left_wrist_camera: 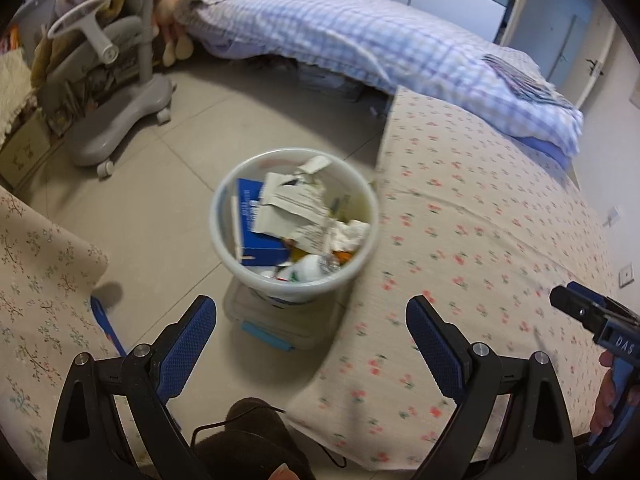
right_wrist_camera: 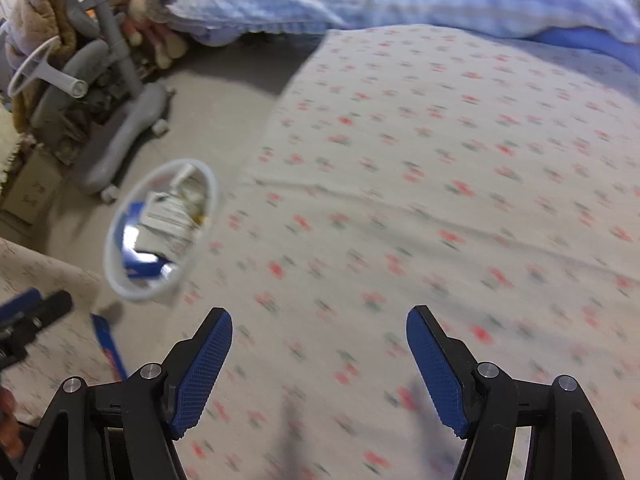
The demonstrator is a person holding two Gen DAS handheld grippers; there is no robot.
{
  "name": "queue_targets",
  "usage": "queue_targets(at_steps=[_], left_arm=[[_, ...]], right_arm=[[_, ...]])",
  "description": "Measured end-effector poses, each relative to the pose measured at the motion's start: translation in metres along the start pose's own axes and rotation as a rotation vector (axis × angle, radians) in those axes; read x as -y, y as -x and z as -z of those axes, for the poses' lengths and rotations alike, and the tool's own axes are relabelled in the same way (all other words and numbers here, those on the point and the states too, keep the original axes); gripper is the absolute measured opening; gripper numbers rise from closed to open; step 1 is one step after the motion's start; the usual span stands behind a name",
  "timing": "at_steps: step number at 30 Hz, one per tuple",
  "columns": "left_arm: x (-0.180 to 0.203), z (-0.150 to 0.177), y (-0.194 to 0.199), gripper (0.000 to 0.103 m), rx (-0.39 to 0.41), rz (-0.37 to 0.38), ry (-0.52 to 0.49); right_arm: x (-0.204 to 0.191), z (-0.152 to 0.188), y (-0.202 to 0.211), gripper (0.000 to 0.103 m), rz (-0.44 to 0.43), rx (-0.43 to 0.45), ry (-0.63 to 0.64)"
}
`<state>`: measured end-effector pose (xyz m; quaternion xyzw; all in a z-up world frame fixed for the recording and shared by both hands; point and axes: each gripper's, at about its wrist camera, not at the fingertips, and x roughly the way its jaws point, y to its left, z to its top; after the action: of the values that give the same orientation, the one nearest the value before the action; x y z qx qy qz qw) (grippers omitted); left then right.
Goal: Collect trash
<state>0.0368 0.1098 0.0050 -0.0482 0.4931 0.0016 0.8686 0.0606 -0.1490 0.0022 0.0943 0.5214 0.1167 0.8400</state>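
Observation:
A white round trash bin (left_wrist_camera: pixel 294 224) stands on the tiled floor beside the bed, full of torn paper, a blue box and crumpled tissue. It also shows blurred in the right wrist view (right_wrist_camera: pixel 160 232). My left gripper (left_wrist_camera: pixel 312 344) is open and empty, above the floor just in front of the bin. My right gripper (right_wrist_camera: pixel 320 360) is open and empty, over the floral bed sheet (right_wrist_camera: pixel 440 200). The right gripper's tip (left_wrist_camera: pixel 580 312) shows at the right edge of the left wrist view. A blue flat strip (left_wrist_camera: pixel 106 328) lies on the floor by the left cushion.
A clear lidded box (left_wrist_camera: pixel 272 324) lies under the bin. A grey wheeled chair base (left_wrist_camera: pixel 120 120) stands at the back left with plush toys. A blue checked quilt (left_wrist_camera: pixel 380 40) lies on the bed. A floral cushion (left_wrist_camera: pixel 36 280) is at the left.

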Motion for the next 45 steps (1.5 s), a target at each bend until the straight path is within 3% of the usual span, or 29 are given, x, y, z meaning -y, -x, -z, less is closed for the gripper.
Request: queue_targets(at_steps=[7,14,19,32,45], left_arm=[[0.031,0.028,0.012,0.097,0.051,-0.034,-0.041],[0.055,0.055,0.011,0.097,0.063,-0.057,-0.083],[0.067,0.063,0.014,0.097,0.087,-0.051,-0.099],[0.069,0.06,0.017,0.097,0.108,-0.049,-0.086],[0.067,0.059,0.018,0.097,0.116,-0.045,-0.076]], right_arm=[[0.02,0.048,0.046,0.085,0.19,0.158,0.053],[0.027,0.077,0.066,0.093,0.275,0.267,0.054],[0.027,0.082,0.072,0.094,0.276,0.319,0.048],[0.041,0.079,0.06,0.095,0.254,0.253,-0.042],[0.039,0.08,0.062,0.095,0.253,0.258,-0.04]])
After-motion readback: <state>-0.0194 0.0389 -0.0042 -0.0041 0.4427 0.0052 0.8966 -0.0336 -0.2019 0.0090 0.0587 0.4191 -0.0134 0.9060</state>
